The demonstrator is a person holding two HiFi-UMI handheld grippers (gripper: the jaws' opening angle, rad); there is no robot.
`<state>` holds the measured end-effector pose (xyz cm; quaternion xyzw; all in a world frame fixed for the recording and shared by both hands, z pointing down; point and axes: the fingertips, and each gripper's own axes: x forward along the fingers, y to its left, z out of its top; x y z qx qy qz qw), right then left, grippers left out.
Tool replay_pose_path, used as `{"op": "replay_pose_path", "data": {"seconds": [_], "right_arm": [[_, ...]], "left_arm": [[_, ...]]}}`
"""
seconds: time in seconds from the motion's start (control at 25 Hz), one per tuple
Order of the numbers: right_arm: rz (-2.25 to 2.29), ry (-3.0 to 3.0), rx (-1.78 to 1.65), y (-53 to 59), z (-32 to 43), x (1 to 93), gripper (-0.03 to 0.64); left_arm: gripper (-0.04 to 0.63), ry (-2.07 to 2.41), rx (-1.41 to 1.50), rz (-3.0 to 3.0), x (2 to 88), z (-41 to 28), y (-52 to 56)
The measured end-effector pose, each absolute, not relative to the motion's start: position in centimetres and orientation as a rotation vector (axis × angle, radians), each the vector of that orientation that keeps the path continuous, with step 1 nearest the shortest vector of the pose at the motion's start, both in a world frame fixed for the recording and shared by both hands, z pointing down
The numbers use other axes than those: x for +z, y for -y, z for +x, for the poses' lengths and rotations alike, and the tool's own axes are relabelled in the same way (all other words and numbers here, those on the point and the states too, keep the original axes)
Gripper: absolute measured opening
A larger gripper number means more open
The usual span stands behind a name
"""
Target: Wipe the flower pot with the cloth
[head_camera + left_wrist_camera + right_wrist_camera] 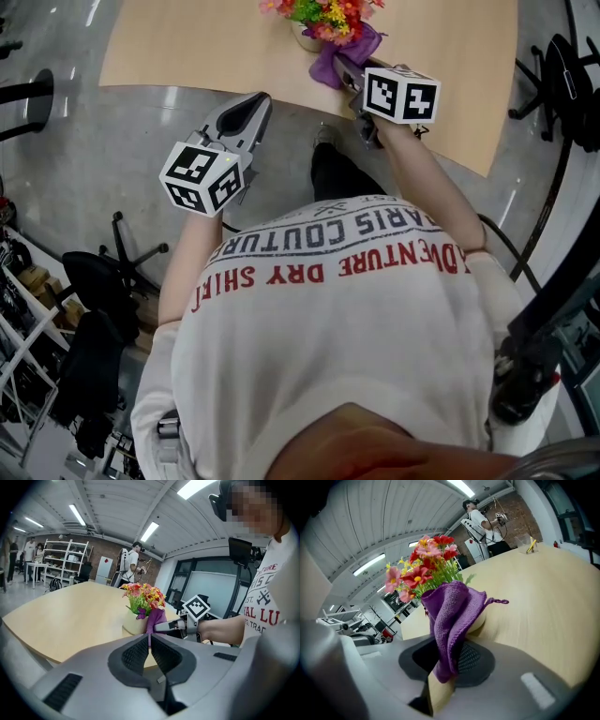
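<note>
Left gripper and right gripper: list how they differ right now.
The left gripper is shut on nothing; the right gripper is shut on the purple cloth. The left gripper hangs at the table edge, apart from the flower pot; the right gripper reaches over the table, cloth at the pot. Both carry a marker cube and point towards the table.
</note>
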<state>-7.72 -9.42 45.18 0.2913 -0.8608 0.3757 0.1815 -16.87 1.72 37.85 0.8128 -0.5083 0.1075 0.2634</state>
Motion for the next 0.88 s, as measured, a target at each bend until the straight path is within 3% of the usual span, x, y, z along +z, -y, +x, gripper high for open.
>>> {"op": "replay_pose_path", "data": {"seconds": [0.24,0.44,0.68,0.88], "right_arm": [[0.857,2.481,1.140,9.9,-4.8,42.6,0.054],[0.922,2.544,1.261,12.6,-2.6,40.6,0.054],[0.790,2.541,1.328,13.7,-3.5,40.8,0.054],[0.758,2.503,1.318,14.3,-3.5,42.1,0.054]], "left_arm": [[0.016,1.396,0.318,2.236,38.2,-16.6,1.3],[0.119,1.379,0.421,2.303,39.0,-15.6,5.1],[0.337,1.385,0.464,2.367,40.7,-14.6,9.9],[0.367,1.350,0.484,2.420,42.0,-13.8,13.0]]}}
